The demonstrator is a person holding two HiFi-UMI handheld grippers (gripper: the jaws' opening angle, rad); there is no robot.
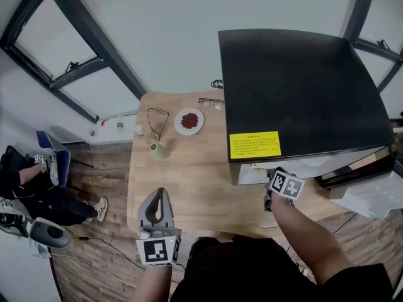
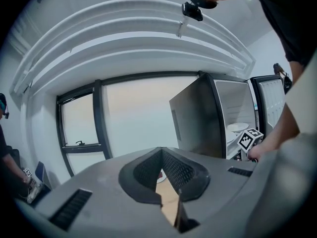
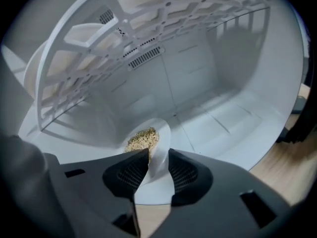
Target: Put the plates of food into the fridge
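Plate of grain [image 3: 148,138] is being straddled in the fridge [image 3: 223,93] by the parted right tongs [image 3: 158,155]. Left tongs [image 2: 161,150] are being held together.

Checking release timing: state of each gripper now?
Left gripper: jaws closed, empty.
Right gripper: jaws open, plate of tan grainy food between them, not gripped.

A plain test room or office, not a home kitchen. The wooden bench [image 1: 189,181] carries a small black fridge [image 1: 296,87] on its right part. Dark-framed windows [image 1: 56,49] lie beyond its far left corner. On the plank floor [image 1: 94,257] left of it sits a person [image 1: 31,187].
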